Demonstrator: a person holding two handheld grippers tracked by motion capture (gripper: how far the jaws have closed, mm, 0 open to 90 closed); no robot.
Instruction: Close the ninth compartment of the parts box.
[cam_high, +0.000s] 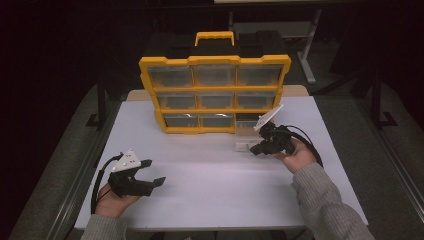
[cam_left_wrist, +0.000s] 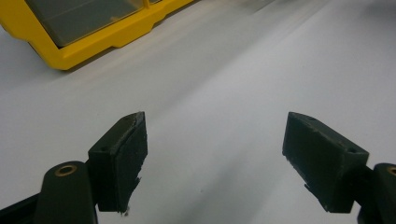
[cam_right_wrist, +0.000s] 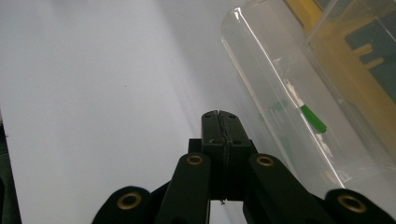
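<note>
right gripper (cam_right_wrist: 219, 116): jaws pressed together on nothing, just beside clear plastic drawer (cam_right_wrist: 299, 93) | drawer: pulled out on white surface (cam_high: 210, 175) before yellow-framed organizer cabinet (cam_high: 215, 95), green-tipped piece (cam_right_wrist: 312, 117) inside | left gripper (cam_high: 152, 172): jaws wide apart, empty, well apart from the drawer

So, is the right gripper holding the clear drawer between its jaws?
No, the right gripper has its jaws pressed together, empty, beside the clear drawer.

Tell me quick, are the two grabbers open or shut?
Left gripper: open, nothing between its jaws.
Right gripper: shut, jaws pressed together on nothing, beside the clear drawer.
</note>
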